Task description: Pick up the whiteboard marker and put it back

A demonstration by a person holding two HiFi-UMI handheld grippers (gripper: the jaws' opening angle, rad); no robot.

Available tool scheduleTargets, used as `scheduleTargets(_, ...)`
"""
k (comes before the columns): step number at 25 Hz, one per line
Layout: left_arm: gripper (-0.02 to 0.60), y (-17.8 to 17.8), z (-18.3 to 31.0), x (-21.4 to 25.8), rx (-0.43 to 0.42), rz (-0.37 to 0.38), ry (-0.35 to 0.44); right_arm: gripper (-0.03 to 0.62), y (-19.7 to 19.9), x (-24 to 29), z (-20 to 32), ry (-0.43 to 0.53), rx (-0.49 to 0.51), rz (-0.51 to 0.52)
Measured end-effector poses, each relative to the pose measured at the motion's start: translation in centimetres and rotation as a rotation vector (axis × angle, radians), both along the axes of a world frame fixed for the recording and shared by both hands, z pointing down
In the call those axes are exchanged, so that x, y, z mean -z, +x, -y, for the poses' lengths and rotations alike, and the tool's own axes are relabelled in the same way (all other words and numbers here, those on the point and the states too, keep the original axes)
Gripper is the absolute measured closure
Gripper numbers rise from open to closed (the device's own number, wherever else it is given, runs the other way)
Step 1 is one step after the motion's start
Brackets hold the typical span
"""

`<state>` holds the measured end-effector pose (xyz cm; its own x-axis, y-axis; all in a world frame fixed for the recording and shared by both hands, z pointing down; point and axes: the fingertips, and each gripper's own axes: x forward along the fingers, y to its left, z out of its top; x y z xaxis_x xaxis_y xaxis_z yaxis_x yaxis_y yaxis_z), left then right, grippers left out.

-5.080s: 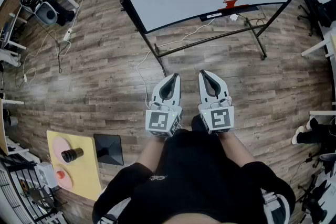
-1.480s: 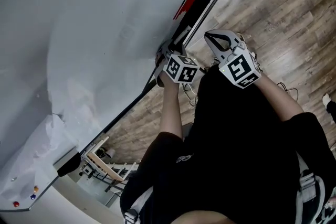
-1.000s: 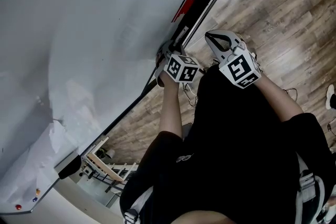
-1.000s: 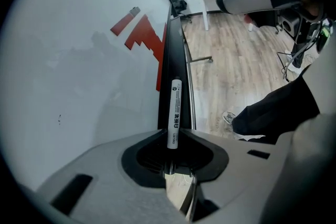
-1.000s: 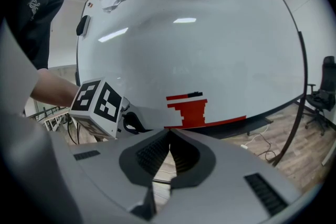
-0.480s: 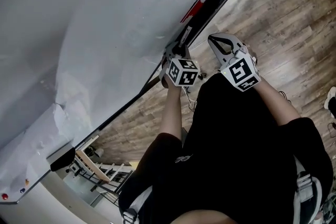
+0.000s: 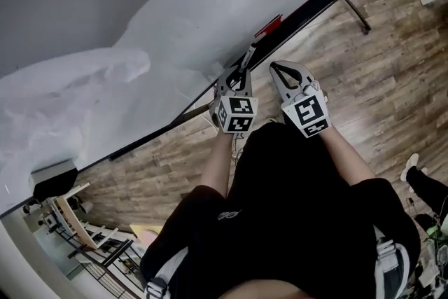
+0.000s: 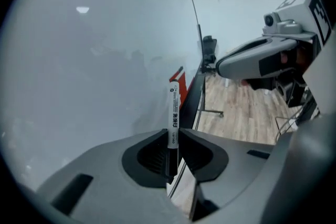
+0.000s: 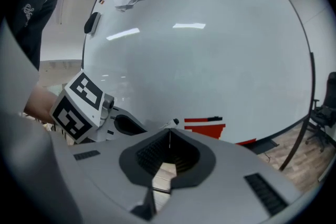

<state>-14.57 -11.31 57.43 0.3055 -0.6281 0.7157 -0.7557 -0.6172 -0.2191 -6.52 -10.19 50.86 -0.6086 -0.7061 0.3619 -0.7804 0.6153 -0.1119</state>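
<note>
Marker (image 8: pixel 172 113) x1, claws (image 7: pixel 243 75) (image 7: pixel 275 67) x2, board (image 8: pixel 94 60) x1

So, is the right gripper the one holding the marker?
No, the marker is clamped in the left gripper; the right gripper is shut on nothing.

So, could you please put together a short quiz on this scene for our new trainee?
1. True or false: the right tool is shut with nothing between its jaws.
2. Pick one: the left tool is shut on A) a whiteboard marker, B) a screwdriver, C) a cup.
3. Short answer: which large pale surface stands behind the whiteboard marker in the left gripper view?

Key: 1 true. 2 A. 3 the whiteboard.
</note>
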Motion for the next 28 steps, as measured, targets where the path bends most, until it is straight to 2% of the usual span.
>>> scheduleTargets(4,0.515,0.2,-0.5,3.8,0.043,-0.156,0.07,0.591,-1.2,3.1,-0.3,0.038,0.001,0.004)
scheduleTargets(8,0.515,0.0,-1.3,7.1,0.046,-0.241,0.154,0.591,-2.0,5.4,-0.9,0.066,-0.001,0.018)
scheduleTargets(12,0.515,-0.7,-2.6,9.7,0.07,-0.306,0.199,0.591,-2.1,7.3,-1.6,0.077,-0.016,0.055)
scheduleTargets(18,0.514,-1.4,-5.6,14.2,0.097,-0.474,0.295,0.591,-2.5,10.5,-4.3,0.115,-0.018,0.087)
scheduleTargets(24,0.515,-2.6,-9.0,15.7,0.082,-0.578,0.354,0.591,-3.8,11.1,-8.0,0.126,-0.018,0.074)
scheduleTargets(28,0.515,-3.2,-11.3,15.7,0.074,-0.631,0.36,0.589,-5.1,10.9,-10.9,0.107,-0.001,0.064)
